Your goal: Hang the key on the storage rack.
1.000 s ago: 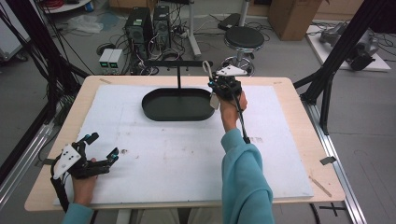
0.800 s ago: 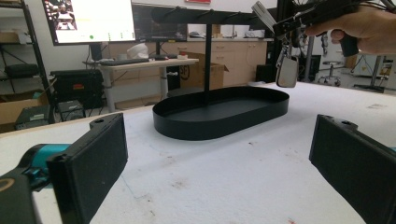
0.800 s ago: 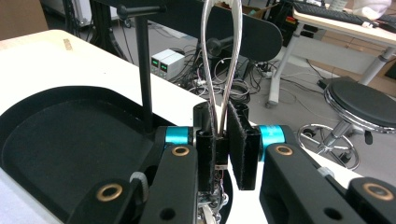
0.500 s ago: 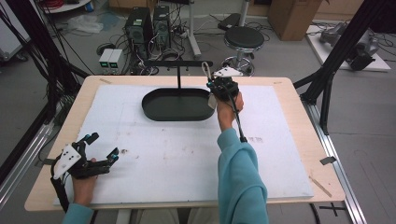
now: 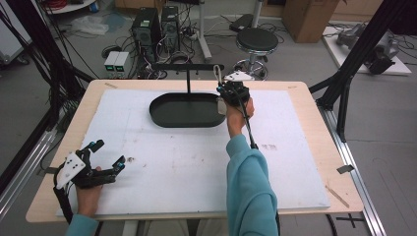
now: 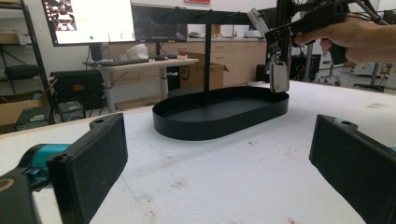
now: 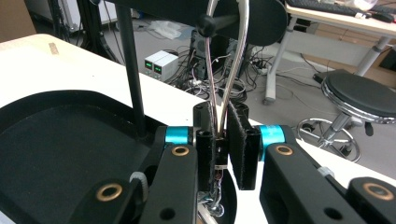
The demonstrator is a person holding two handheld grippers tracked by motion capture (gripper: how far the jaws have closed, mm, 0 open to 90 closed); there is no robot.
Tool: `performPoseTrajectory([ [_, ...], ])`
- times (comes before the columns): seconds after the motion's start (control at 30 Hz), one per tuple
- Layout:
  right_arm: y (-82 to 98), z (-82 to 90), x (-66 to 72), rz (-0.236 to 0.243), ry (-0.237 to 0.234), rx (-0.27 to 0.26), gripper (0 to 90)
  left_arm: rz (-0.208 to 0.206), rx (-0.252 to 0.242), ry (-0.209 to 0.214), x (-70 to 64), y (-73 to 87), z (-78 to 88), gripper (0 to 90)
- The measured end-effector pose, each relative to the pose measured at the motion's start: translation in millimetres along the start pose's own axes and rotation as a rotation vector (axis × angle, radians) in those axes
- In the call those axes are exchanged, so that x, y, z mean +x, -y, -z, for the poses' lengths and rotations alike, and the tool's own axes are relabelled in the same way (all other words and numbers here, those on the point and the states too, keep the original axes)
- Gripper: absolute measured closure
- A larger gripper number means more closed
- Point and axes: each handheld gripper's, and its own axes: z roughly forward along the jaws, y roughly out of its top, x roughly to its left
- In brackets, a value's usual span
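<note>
The right gripper (image 7: pixel 219 154) is clamped tight on the bottom of a shiny metal carabiner (image 7: pixel 227 60), with a chain and a small white key fob (image 6: pixel 279 77) dangling under the jaws. The carabiner's loop sticks up right at a little peg (image 7: pixel 208 24) on the black crossbar (image 6: pixel 205 17) just above and ahead of the gripper. To me it looks like the loop is about to go over that peg. I can't tell if it's hooked on yet.

Directly below the gripper is the rim of the black oval tray (image 5: pixel 162 117), and the stand's upright post (image 7: pixel 130 70) is off to its left.

If I were doing it, I'd keep the loop square to the peg, slide it fully on, and only then let go, so the fob doesn't swing.

The left gripper (image 5: pixel 101 160) sits well back near the table's (image 5: pixel 314 147) front edge, jaws wide, holding nothing.
</note>
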Motion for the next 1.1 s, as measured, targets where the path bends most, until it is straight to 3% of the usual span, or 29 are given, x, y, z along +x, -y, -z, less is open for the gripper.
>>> performPoseTrajectory([
  [0.27,4.9,-6.5,-2.6,-0.020,-0.004,0.018,82.2,0.002,0.000,0.000,0.1,0.0,0.0,4.8],
  [0.77,8.3,-10.6,-11.5,-0.057,-0.070,0.032,78.0,0.002,0.000,0.000,0.0,-0.1,0.0,4.8],
  [0.93,7.9,-7.0,-17.2,-0.062,-0.093,0.029,53.0,0.003,0.001,0.001,0.2,0.0,-0.2,4.8],
  [0.97,7.3,-5.8,-17.7,-0.064,-0.096,0.016,40.6,0.003,0.003,0.001,0.3,-0.1,-0.3,4.8],
  [1.03,5.2,-1.7,-18.1,-0.067,-0.119,0.001,24.6,0.003,0.003,0.000,0.2,-0.1,-0.3,4.8],
  [1.07,3.2,1.0,-17.2,-0.049,-0.117,-0.001,10.7,0.001,0.002,0.000,0.0,-0.1,-0.3,4.7],
  [1.1,0.9,3.7,-15.5,-0.020,-0.085,-0.011,0.4,-0.002,0.003,0.000,-0.2,0.0,-0.4,4.8],
])
